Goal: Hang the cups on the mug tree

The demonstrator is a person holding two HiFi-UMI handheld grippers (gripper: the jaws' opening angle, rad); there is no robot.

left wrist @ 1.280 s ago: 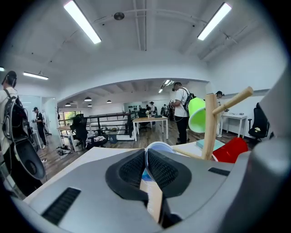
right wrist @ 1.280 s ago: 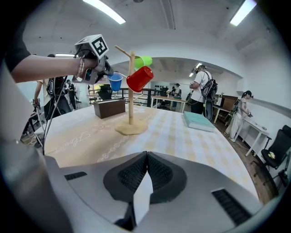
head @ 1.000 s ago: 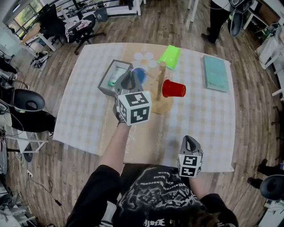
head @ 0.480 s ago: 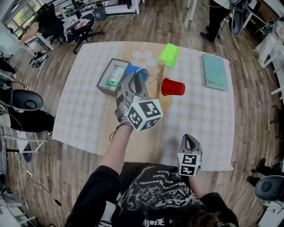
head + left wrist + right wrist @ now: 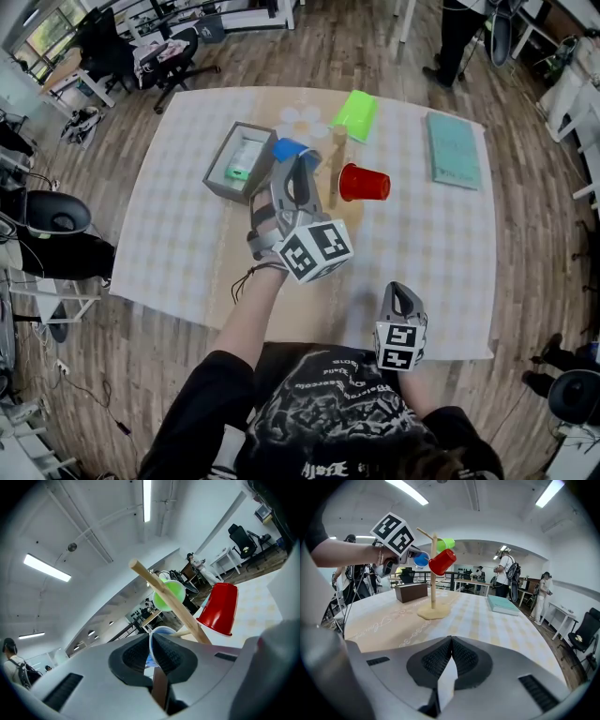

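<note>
Blue cup (image 5: 286, 147) clamped in left gripper (image 5: 292, 169), red cup (image 5: 366, 183) beside; right gripper (image 5: 450, 641) closed, empty.

Table (image 5: 178, 225) with mug tree (image 5: 337, 161), box (image 5: 239, 161), book (image 5: 453, 150)

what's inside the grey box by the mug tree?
Grey open-topped box: pale lining and one small green object, too small to identify. Blue plastic cup held by the left gripper covers the box's right edge.

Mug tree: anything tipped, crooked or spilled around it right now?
Nothing stands out. The mug tree stands upright, the red cup and green cup hang on its pegs, and the left gripper holds the blue cup by its rim beside it.
</note>
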